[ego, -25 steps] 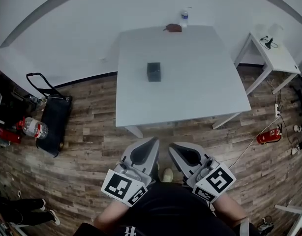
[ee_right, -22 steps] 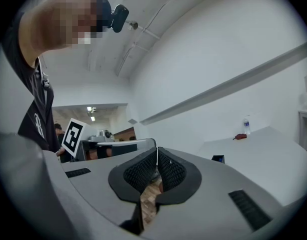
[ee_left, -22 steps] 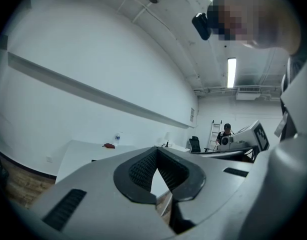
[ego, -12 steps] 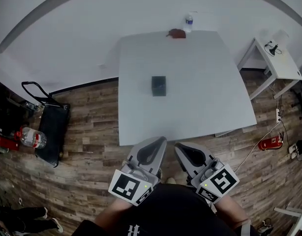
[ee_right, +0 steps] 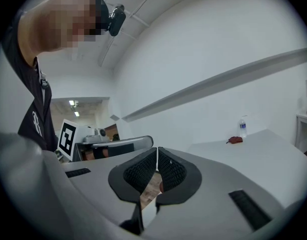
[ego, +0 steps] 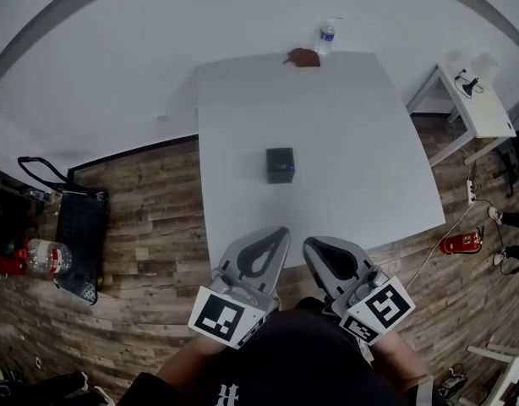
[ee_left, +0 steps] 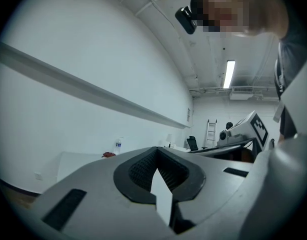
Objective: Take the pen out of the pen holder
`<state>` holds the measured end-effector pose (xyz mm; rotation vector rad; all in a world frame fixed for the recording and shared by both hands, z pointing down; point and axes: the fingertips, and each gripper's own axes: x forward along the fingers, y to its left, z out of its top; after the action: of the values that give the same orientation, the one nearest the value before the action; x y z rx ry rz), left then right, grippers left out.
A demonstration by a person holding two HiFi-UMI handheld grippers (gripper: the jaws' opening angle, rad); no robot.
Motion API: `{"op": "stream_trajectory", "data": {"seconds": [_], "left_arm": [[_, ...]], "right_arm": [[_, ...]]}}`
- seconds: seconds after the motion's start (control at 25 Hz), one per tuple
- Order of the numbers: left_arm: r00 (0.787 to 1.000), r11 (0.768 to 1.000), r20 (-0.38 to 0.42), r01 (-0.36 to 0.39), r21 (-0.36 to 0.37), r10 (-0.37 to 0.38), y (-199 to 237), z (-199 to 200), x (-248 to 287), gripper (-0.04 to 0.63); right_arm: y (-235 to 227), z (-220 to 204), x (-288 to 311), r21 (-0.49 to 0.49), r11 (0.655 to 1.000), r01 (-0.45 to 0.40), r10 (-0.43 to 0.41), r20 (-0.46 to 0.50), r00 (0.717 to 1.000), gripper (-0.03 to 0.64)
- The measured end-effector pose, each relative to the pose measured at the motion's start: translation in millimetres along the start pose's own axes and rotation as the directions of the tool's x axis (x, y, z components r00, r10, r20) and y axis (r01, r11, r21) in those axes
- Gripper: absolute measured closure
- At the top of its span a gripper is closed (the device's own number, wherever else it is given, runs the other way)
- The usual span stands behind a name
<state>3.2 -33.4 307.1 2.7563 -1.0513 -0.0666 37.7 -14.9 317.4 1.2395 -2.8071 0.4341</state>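
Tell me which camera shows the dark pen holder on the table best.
The head view: it looks down on the pen holder, a dark box alone on the table. Neither gripper view shows it; their jaws fill the foreground.

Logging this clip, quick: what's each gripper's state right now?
Left gripper: shut, holding nothing.
Right gripper: shut, holding nothing.

I hold my left tool and my right tool side by side, low in front of my torso. They are near each other but not touching, and both point forward. Each tool's jaws meet at the tips with nothing between them. The left marker cube and right marker cube face up. My left forearm and right forearm angle outward behind them.
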Motion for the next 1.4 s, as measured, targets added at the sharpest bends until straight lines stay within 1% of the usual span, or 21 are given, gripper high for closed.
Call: {"op": "stream_trajectory", "data": {"seconds": [0.12,0.36,0.48,0.6,0.76,0.84,0.92,1.12,1.16,1.28,1.4], "left_arm": [[1.0,1.0,-0.007,0.01,-0.002,-0.01,15.3,-2.8,8.9,0.588],[1.0,0.999,-0.028,0.009,-0.045,-0.011,33.1,-13.4,28.5,0.588],[0.999,0.998,-0.035,-0.01,-0.069,0.008,44.0,-17.4,38.6,0.588],[0.999,0.998,-0.03,-0.034,-0.061,0.032,57.4,-19.2,48.9,0.588],[0.997,0.996,-0.036,-0.073,-0.058,0.071,73.9,-21.0,66.0,0.588],[0.994,0.993,-0.059,-0.099,-0.071,0.095,81.0,-24.1,72.4,0.588],[0.989,0.988,-0.088,-0.125,-0.086,0.117,88.2,-29.3,76.5,0.588],[0.976,0.977,-0.142,-0.18,-0.116,0.163,106.1,-50.2,81.5,0.588],[0.974,0.974,-0.15,-0.19,-0.124,0.171,108.4,-54.0,82.3,0.588],[0.967,0.966,-0.171,-0.212,-0.144,0.187,114.4,-64.0,83.7,0.589],[0.963,0.962,-0.184,-0.227,-0.154,0.197,117.4,-71.4,84.3,0.588]], "right_arm": [[-6.0,-0.5,15.1,0.003,1.0,0.008,-0.008,-0.012,1.0,0.601],[-25.4,-7.2,35.6,0.022,1.0,0.007,-0.006,-0.051,0.999,0.601],[-42.6,-15.5,47.8,0.023,1.0,0.004,-0.003,-0.079,0.997,0.6],[-67.6,-26.0,61.9,0.011,1.0,0.007,-0.006,-0.115,0.993,0.6],[-107.5,-48.7,83.7,-0.025,1.0,0.005,-0.01,-0.203,0.979,0.6],[-126.4,-65.7,94.0,-0.049,0.999,0.005,-0.017,-0.263,0.965,0.6],[-143.9,-86.0,104.0,-0.084,0.996,0.003,-0.031,-0.331,0.943,0.6],[-175.5,-138.9,125.4,-0.199,0.979,-0.039,-0.062,-0.477,0.877,0.598],[-180.7,-148.3,128.5,-0.226,0.973,-0.052,-0.071,-0.504,0.861,0.596],[-195.5,-172.9,138.4,-0.317,0.944,-0.095,-0.111,-0.573,0.812,0.553],[-204.8,-190.2,146.0,-0.404,0.904,-0.14,-0.151,-0.608,0.779,0.542]]}}
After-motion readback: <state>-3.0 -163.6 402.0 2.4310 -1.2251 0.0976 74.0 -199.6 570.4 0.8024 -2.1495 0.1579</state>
